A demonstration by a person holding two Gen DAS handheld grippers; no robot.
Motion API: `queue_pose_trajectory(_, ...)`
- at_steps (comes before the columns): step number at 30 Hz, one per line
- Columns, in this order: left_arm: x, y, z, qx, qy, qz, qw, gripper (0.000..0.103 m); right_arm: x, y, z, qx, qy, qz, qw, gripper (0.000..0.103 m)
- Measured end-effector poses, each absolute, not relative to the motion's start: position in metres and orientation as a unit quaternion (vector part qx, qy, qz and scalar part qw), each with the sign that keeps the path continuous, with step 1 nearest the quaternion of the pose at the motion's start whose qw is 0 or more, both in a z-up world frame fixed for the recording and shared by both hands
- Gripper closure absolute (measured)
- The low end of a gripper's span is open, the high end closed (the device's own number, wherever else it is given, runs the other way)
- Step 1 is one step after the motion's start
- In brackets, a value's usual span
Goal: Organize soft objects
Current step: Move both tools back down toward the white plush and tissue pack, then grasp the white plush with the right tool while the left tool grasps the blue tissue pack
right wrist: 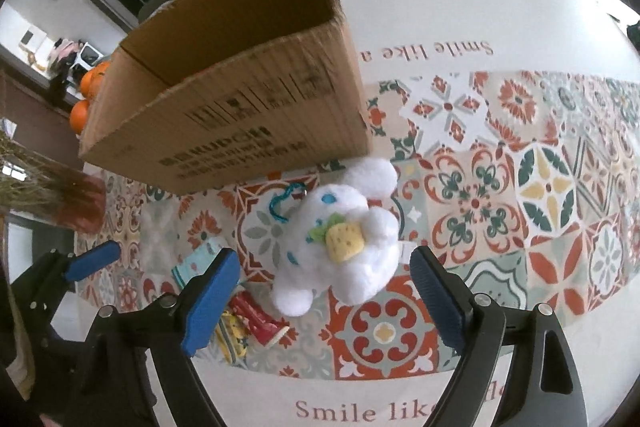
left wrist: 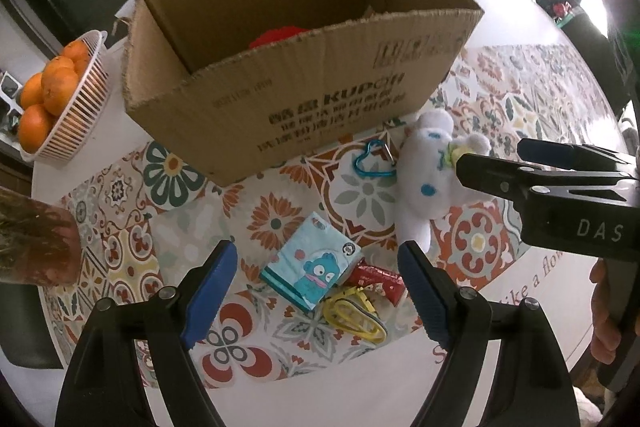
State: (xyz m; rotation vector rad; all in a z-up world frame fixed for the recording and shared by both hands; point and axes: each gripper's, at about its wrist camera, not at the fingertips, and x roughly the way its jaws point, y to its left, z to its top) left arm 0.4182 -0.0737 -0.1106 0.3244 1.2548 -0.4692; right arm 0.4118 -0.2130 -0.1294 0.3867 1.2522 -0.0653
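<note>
We hold our right gripper (right wrist: 322,291) with its jaws spread wide, just above the white plush toy (right wrist: 344,235), which lies on the patterned tablecloth (right wrist: 540,187) beside the cardboard box (right wrist: 240,115). Our left gripper (left wrist: 316,291) is also wide apart, hovering over a blue tissue pack (left wrist: 312,267), with nothing between its fingers. Something red (left wrist: 276,37) sits inside the box. A basket of oranges (left wrist: 60,99) stands nearby.

The left gripper (left wrist: 316,291) is held open above a tissue pack (left wrist: 312,265), with yellow clips (left wrist: 356,313) beside it; a white plush toy (left wrist: 430,177) is seen lying near the cardboard box (left wrist: 280,107)
</note>
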Motion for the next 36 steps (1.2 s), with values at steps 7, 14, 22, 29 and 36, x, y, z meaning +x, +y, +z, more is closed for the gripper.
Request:
queue_pose_trajectory(7, 0.42, -0.077, -0.128, 0.153, 0.596, -0.222, 0.756, 0.021, 0.409, -0.216, -0.146, 0.195, 0.598, -0.033, 0.776, 0.015)
queue_pose_trajectory(14, 0.426, -0.079, -0.143, 0.155, 0.612, -0.223, 0.743, 0.021, 0.41, -0.213, -0.16, 0.201, 0.614, -0.03, 0.763, 0.015)
queue_pose_trajectory(22, 0.434, -0.079, -0.161, 0.163, 0.624, -0.227, 0.729, 0.021, 0.414, -0.208, -0.173, 0.198, 0.624, -0.032, 0.755, 0.015)
queue_pose_trajectory(29, 0.443, -0.078, -0.176, 0.148, 0.639, -0.228, 0.72, 0.021, 0.42, -0.205, -0.185, 0.199, 0.63, -0.039, 0.749, 0.015)
queue_pose_trajectory(36, 0.447, -0.085, -0.19, 0.144, 0.652, -0.231, 0.708, 0.021, 0.43, -0.206, -0.19, 0.197, 0.632, -0.047, 0.748, 0.014)
